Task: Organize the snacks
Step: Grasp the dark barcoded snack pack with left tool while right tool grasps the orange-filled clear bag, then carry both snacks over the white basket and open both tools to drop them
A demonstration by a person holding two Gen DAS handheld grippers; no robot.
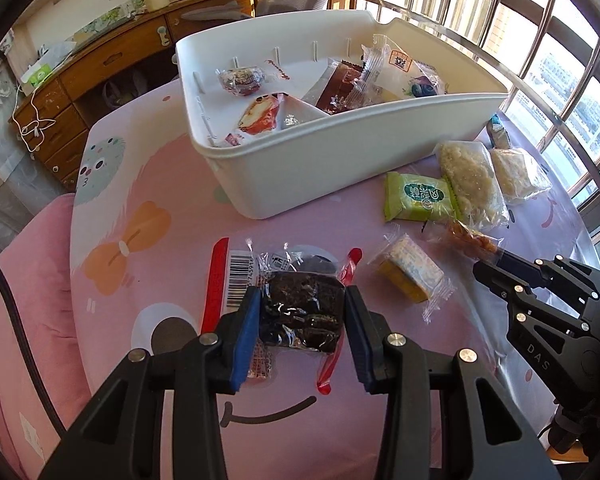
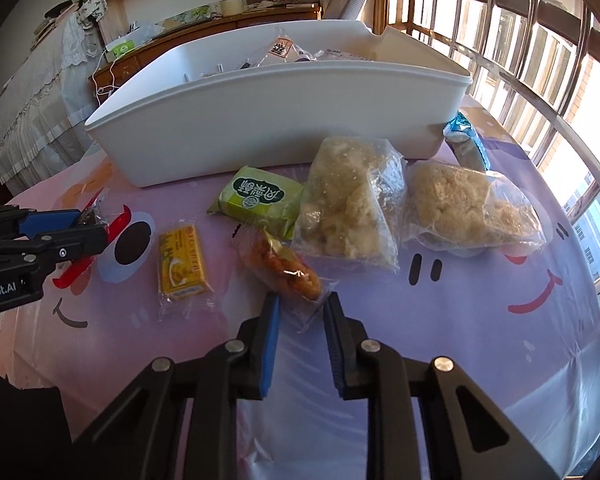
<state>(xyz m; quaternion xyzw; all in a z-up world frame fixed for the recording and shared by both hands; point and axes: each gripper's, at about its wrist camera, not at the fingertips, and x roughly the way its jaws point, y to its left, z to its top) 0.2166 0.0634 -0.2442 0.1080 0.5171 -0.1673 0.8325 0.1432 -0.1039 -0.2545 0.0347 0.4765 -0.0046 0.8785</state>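
My left gripper point(image 1: 302, 300) is shut on a dark brownie packet point(image 1: 300, 308) with red edges, low over the pink table. It also shows in the right wrist view point(image 2: 88, 224). My right gripper point(image 2: 300, 308) is open, its fingers either side of the clear tail of an orange snack packet point(image 2: 284, 268). A white bin point(image 1: 320, 168) behind holds several snacks. On the table lie a yellow packet point(image 2: 182, 264), a green packet point(image 2: 260, 198) and two pale rice-crisp bags point(image 2: 348, 200) point(image 2: 468, 212).
A blue-silver packet point(image 2: 464, 140) lies by the bin's right end. Window bars point(image 2: 540, 60) run along the right behind the table edge. A wooden desk point(image 1: 100, 64) stands at the back left. A pink cushion point(image 1: 24, 280) sits left of the table.
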